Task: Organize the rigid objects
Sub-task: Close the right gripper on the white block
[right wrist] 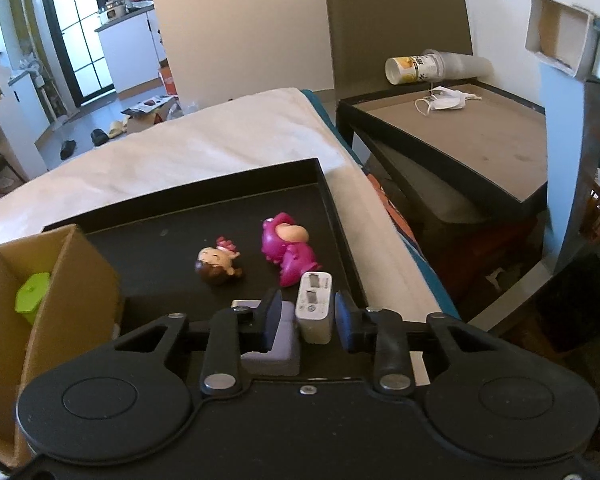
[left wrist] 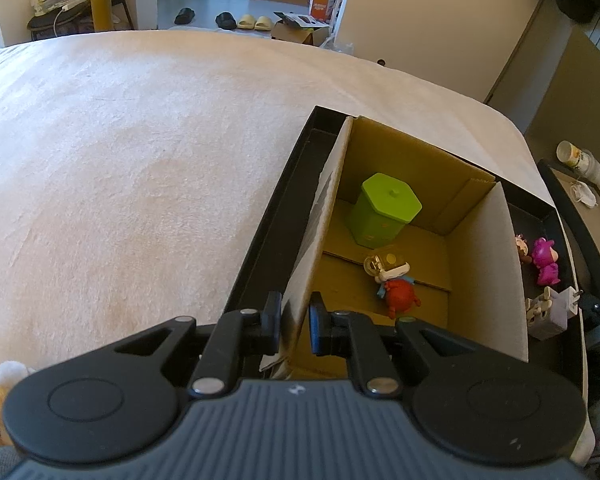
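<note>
A black tray [left wrist: 260,236] lies on a bed and holds an open cardboard box [left wrist: 488,264]. In the box stand a green hexagonal container [left wrist: 384,210] and a red toy figure [left wrist: 396,284]. My left gripper [left wrist: 295,322] is shut on the box's left wall. In the right wrist view the tray [right wrist: 180,220] holds a magenta toy [right wrist: 286,250], a brown-haired doll figure [right wrist: 218,264], a white charger [right wrist: 315,308] and a lilac adapter [right wrist: 280,340]. My right gripper [right wrist: 306,318] is open, its fingers on either side of the white charger.
The bed's cream blanket [left wrist: 140,168] spreads to the left. A dark side table [right wrist: 460,136] with a face mask [right wrist: 446,102] and a tipped cup [right wrist: 412,68] stands to the right. Slippers and a cardboard box lie on the far floor.
</note>
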Demonstrator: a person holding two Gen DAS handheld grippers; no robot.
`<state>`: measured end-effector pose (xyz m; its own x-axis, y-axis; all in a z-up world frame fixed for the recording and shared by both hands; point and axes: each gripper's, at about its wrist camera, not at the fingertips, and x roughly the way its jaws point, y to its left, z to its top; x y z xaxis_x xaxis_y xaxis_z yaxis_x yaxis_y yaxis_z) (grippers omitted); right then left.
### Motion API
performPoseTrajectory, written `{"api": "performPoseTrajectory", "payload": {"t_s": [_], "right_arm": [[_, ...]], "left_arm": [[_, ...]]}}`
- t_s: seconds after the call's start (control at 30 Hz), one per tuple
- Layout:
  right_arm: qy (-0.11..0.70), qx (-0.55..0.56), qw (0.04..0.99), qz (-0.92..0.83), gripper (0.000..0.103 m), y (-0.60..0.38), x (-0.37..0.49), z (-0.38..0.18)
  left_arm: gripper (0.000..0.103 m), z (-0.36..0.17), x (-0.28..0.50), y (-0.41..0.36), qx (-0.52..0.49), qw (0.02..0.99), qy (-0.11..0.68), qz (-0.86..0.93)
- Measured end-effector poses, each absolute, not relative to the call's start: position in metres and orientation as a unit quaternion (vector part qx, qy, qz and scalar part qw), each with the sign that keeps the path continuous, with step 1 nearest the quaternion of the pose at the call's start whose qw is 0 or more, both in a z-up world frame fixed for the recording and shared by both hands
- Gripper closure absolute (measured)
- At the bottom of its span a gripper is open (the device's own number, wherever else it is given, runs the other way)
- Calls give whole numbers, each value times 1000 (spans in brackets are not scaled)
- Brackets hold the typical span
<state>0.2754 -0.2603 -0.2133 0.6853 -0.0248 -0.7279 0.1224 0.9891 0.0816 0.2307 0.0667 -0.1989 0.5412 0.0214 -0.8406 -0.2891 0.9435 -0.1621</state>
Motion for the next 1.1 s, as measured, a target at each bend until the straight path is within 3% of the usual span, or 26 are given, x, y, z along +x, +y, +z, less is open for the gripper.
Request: {"api": "performPoseTrajectory", "payload": {"t_s": [0.8,0.87,1.1], "right_arm": [[425,47,903,-45,73,-256,310,-240],[432,48,899,-51,82,-258,310,-243],[433,49,899,-47,83,-261,296,-238]], "left_arm": [[90,-200,231,68,-143,867,470,88],[90,-200,231,68,-144,866,470,89],[90,-200,232,66,-142,867,470,89]]}}
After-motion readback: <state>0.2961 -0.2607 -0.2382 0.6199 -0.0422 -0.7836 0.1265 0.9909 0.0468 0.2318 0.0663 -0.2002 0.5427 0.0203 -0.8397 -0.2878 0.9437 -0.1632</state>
